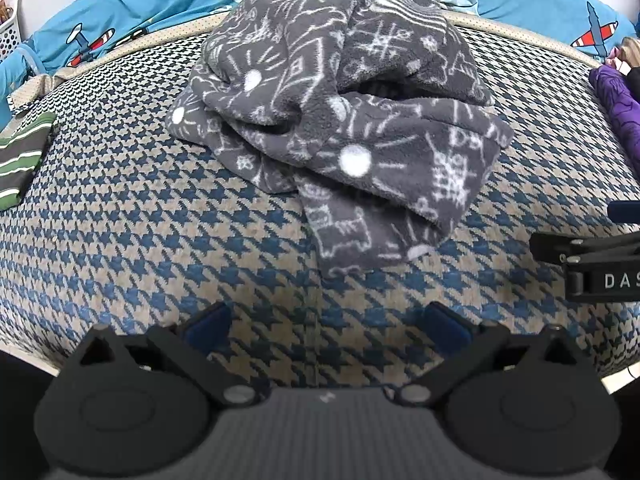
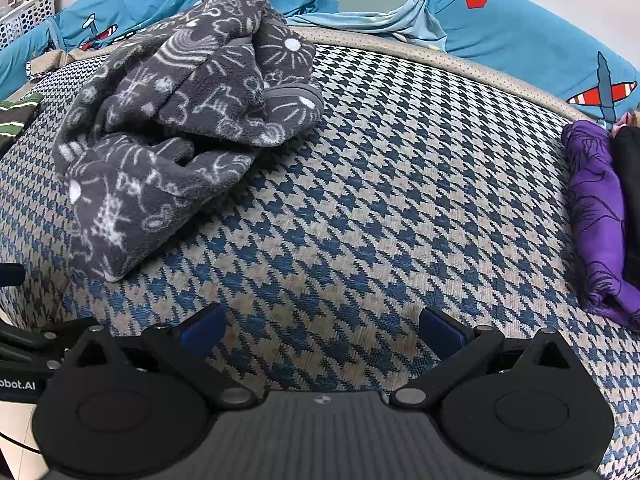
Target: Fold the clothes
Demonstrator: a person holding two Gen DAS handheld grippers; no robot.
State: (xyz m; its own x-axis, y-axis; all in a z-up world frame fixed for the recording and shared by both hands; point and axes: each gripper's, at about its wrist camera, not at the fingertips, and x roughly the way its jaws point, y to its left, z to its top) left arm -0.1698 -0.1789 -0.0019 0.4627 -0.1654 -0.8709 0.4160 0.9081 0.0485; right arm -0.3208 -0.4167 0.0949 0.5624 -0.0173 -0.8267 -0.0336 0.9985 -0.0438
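Note:
A grey fleece garment (image 1: 336,120) with white doodle print lies crumpled on the blue-and-beige houndstooth surface (image 1: 140,240). It shows at the upper left of the right wrist view (image 2: 172,128). My left gripper (image 1: 326,330) is open and empty, hovering just short of the garment's near edge. My right gripper (image 2: 322,330) is open and empty over bare houndstooth cloth (image 2: 380,200), to the right of the garment. The right gripper's body shows at the right edge of the left wrist view (image 1: 600,268).
A folded green-and-black striped garment (image 1: 20,156) lies at the left edge. A purple garment (image 2: 596,216) lies folded at the right, with a black one (image 2: 630,200) beside it. Blue airplane-print bedding (image 2: 520,32) runs along the back. A white basket (image 2: 28,12) stands far left.

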